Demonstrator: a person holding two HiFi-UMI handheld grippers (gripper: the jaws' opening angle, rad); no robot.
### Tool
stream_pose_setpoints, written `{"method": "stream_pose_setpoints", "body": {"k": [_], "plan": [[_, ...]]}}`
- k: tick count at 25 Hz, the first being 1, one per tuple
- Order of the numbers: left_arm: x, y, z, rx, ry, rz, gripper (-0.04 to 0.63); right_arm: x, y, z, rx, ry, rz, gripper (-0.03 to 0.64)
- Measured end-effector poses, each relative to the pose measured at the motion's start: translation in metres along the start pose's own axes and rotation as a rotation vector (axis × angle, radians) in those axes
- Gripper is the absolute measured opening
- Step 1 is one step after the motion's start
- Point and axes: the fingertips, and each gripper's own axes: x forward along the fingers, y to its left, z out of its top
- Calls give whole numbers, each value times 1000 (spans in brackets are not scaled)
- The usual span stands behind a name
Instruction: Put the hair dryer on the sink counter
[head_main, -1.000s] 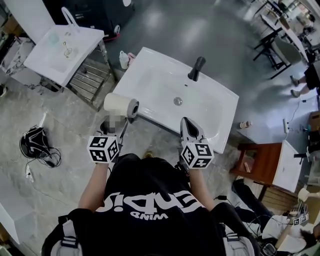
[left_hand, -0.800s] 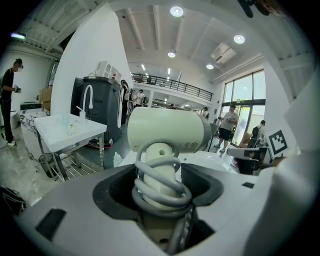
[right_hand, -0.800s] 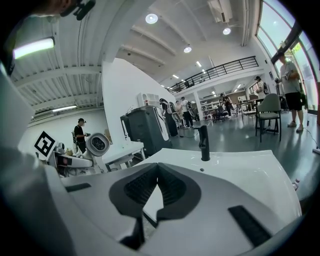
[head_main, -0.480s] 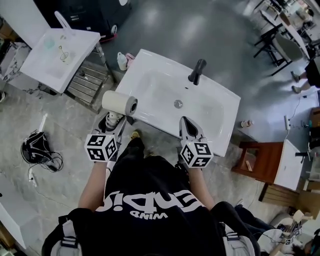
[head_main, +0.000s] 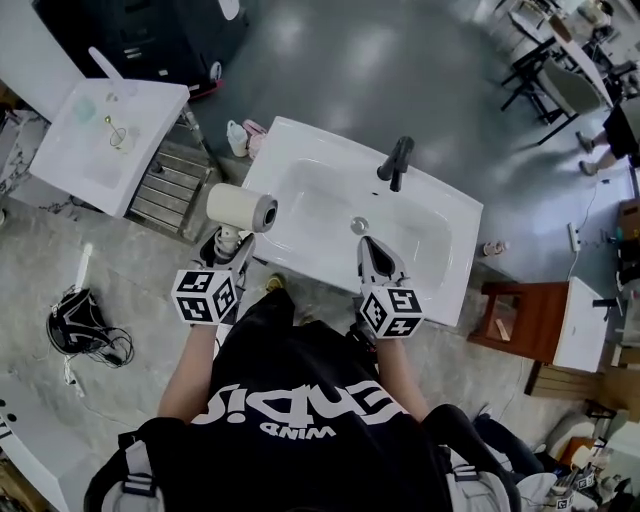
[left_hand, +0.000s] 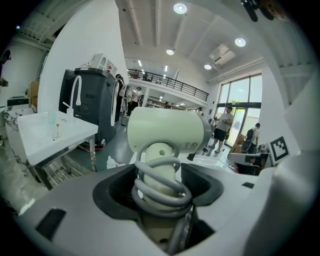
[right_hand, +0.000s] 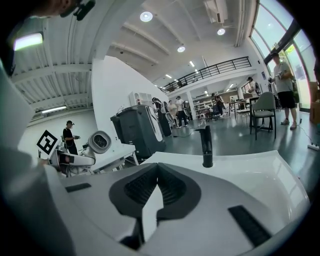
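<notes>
Firmly, left claw (left_hand: 160, 176) grips smooth cylindrical hair dryer (head_main: 240, 207) near glossy sink counter (head_main: 312, 158).

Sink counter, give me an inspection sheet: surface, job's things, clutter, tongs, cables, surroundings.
Surface: white sink counter bare, apart from its black tap.
Job's things: hair dryer held at the counter's left edge, not set down.
Clutter: nothing seen on the counter.
Tongs: left tongs shut on the dryer's handle; right tongs shut, empty.
Cables: grey cord coiled round the handle.
Surroundings: second sink; black bundle on the floor.
</notes>
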Motion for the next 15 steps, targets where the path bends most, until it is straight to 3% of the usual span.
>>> {"method": "stream_pose_setpoints", "body": {"k": [15], "plan": [[64,36,46,76,45,-110,287,51,0,26,28,-23,-119,18]]}}
